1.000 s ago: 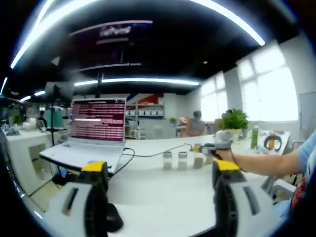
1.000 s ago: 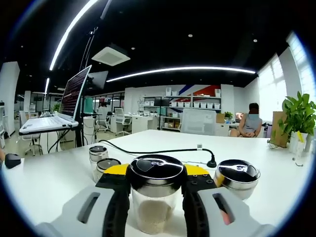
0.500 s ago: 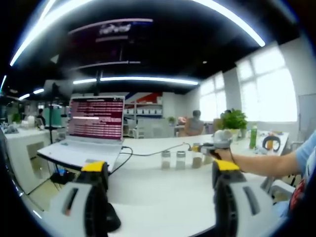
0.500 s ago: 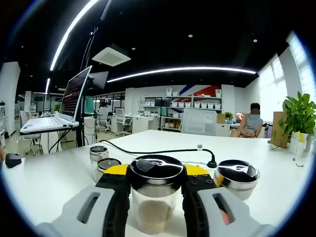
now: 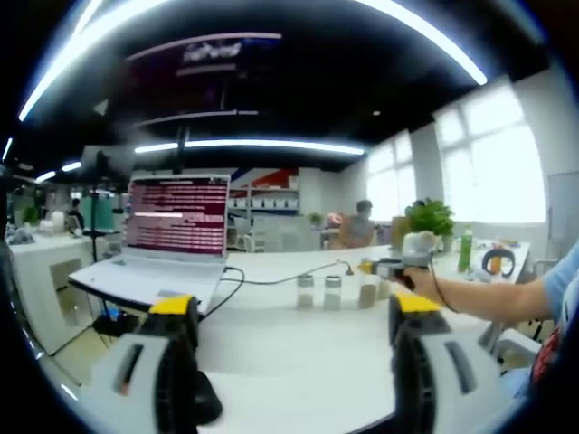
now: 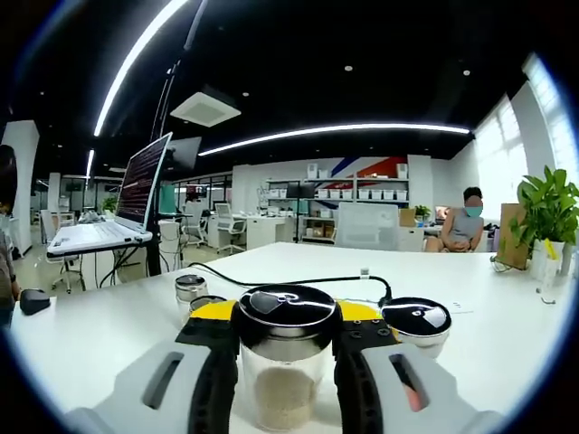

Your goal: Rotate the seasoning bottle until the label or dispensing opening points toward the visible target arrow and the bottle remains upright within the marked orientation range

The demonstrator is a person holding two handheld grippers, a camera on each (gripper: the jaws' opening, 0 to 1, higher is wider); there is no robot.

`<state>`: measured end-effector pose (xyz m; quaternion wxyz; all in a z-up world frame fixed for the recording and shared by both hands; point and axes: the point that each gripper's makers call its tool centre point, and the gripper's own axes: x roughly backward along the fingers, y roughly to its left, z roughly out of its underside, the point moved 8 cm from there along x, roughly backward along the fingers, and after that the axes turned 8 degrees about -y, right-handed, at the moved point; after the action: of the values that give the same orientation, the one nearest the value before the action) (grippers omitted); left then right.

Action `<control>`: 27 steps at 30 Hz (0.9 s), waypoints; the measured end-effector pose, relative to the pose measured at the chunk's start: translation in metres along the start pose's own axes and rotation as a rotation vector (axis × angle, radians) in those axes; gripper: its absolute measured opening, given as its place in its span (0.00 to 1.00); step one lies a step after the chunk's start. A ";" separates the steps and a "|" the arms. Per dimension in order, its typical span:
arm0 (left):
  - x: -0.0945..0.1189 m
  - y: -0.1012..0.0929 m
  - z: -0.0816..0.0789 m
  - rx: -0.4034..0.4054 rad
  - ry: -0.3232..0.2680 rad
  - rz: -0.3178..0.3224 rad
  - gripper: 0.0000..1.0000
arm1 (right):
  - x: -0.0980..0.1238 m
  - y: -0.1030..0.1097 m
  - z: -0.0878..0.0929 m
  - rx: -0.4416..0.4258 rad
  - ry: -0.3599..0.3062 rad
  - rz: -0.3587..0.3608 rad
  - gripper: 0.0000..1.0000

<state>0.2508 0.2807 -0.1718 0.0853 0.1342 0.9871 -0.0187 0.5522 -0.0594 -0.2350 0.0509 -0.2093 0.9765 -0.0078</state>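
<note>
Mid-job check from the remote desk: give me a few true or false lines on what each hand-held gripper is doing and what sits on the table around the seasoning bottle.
1. The right hand-held gripper is shut on the seasoning bottle. True.
2. The left hand-held gripper holds a bottle. False: its jaws stand apart with nothing between them.
3. The held bottle lies on its side. False: it stands upright, its dark lid on top.
4. A laptop sits open on the white table. True.
5. A black cable runs across the table behind the held bottle. True.
6. No other bottles stand on the table. False: a second bottle stands close to the right of the held one, and more to its left.
</note>
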 end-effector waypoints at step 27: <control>-0.006 -0.011 0.007 0.001 0.025 0.020 0.92 | 0.078 0.029 -0.018 -0.029 -0.020 -0.209 0.39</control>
<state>0.2544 0.2685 -0.1774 0.0732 0.1445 0.9867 -0.0167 0.4675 -0.0649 -0.2253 0.0564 -0.3106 0.9489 0.0032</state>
